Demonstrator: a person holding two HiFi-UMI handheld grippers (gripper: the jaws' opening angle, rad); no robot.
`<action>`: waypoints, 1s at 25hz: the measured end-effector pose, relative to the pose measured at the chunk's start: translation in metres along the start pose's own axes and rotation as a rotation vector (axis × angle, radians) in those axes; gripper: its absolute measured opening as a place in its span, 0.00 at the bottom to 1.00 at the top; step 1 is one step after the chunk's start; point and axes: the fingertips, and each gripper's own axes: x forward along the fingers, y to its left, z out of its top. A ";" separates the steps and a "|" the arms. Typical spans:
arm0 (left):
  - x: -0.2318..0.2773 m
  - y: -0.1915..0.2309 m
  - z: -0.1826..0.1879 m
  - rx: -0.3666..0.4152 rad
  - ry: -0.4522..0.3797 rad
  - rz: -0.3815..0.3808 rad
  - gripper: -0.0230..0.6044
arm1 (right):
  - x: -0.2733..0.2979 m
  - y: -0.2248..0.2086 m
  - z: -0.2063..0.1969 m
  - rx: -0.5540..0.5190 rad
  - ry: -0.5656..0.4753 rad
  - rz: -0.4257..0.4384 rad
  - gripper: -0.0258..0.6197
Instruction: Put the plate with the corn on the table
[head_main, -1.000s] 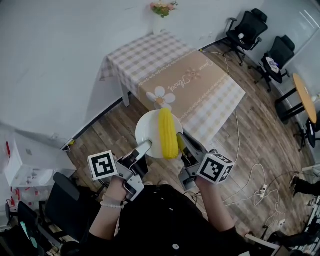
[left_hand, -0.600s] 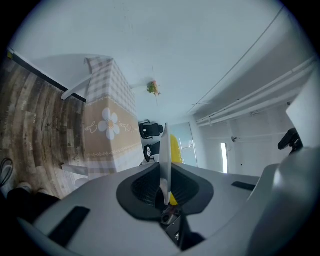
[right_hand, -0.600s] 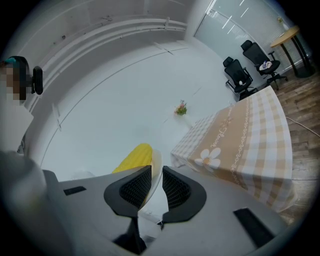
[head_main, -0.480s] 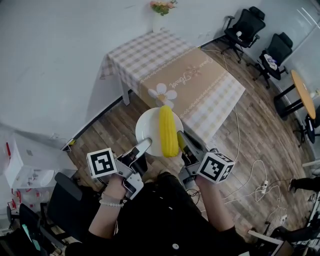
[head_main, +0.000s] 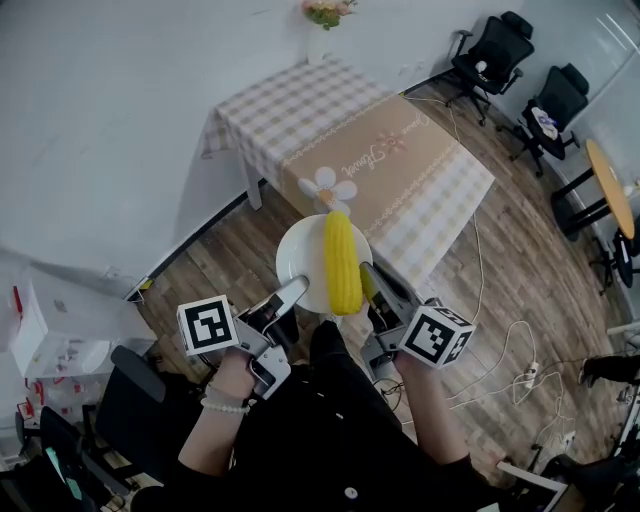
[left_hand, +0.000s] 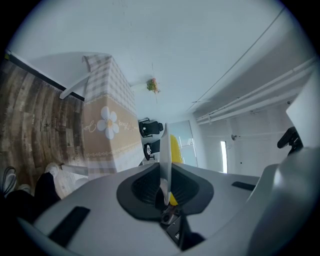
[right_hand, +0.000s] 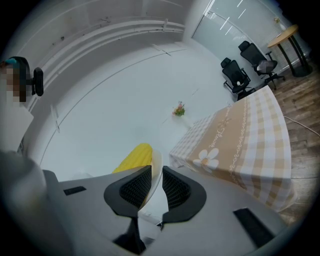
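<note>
A white plate (head_main: 298, 258) with a yellow corn cob (head_main: 340, 262) lying on it hangs in the air over the wooden floor, just short of the table's near corner. My left gripper (head_main: 292, 293) is shut on the plate's near-left rim (left_hand: 164, 160). My right gripper (head_main: 368, 278) is shut on its near-right rim (right_hand: 154, 187). The corn (left_hand: 174, 148) shows past the plate edge in the left gripper view, and the corn (right_hand: 132, 158) also in the right gripper view. The table (head_main: 400, 170) has a checked cloth with a beige runner and a daisy print.
A vase of flowers (head_main: 322, 22) stands at the table's far end by the white wall. Black office chairs (head_main: 492, 56) and a round wooden table (head_main: 610, 195) are at the right. Cables and a power strip (head_main: 523, 382) lie on the floor. White boxes (head_main: 45, 335) sit at the left.
The plate with the corn has shifted slightly forward and right toward the table, carried by both grippers. Both grips are unchanged.
</note>
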 end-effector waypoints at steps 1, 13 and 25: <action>0.002 0.000 0.002 0.002 -0.001 0.000 0.11 | 0.002 -0.001 0.002 0.000 0.001 0.002 0.19; 0.049 0.006 0.032 0.012 -0.017 -0.003 0.11 | 0.034 -0.033 0.037 0.001 0.014 0.020 0.19; 0.105 0.016 0.066 0.008 -0.047 0.007 0.11 | 0.071 -0.073 0.080 -0.017 0.048 0.033 0.19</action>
